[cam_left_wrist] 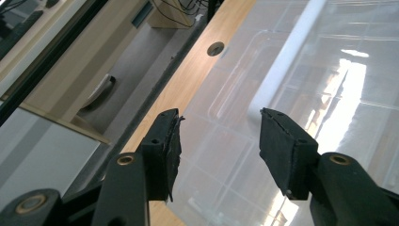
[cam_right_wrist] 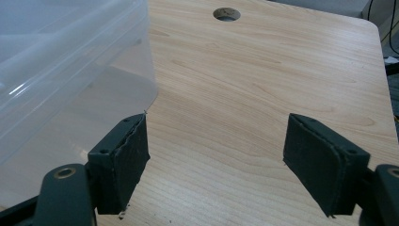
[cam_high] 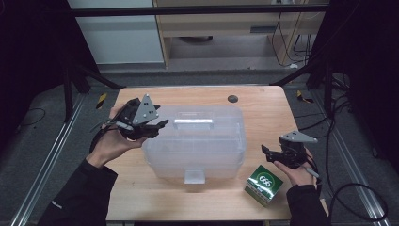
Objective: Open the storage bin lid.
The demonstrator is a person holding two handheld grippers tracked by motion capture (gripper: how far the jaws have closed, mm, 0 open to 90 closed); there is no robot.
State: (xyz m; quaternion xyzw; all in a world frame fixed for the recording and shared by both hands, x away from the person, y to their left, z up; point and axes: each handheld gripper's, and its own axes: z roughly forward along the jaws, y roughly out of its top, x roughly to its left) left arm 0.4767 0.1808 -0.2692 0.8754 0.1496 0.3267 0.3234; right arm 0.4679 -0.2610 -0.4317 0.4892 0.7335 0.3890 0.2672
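Note:
A clear plastic storage box with its lid on stands in the middle of the wooden table. My left gripper is held at the box's left end, at lid height, with its jaws open and nothing between them. In the left gripper view the open left gripper looks across the clear lid. My right gripper hovers to the right of the box, apart from it and open. In the right gripper view the right gripper is over bare wood, with the box wall at the left.
A small green and white carton marked 666 stands near the front right corner, just in front of my right hand. A round cable hole sits by the table's far edge. Dark frame bars and cables surround the table.

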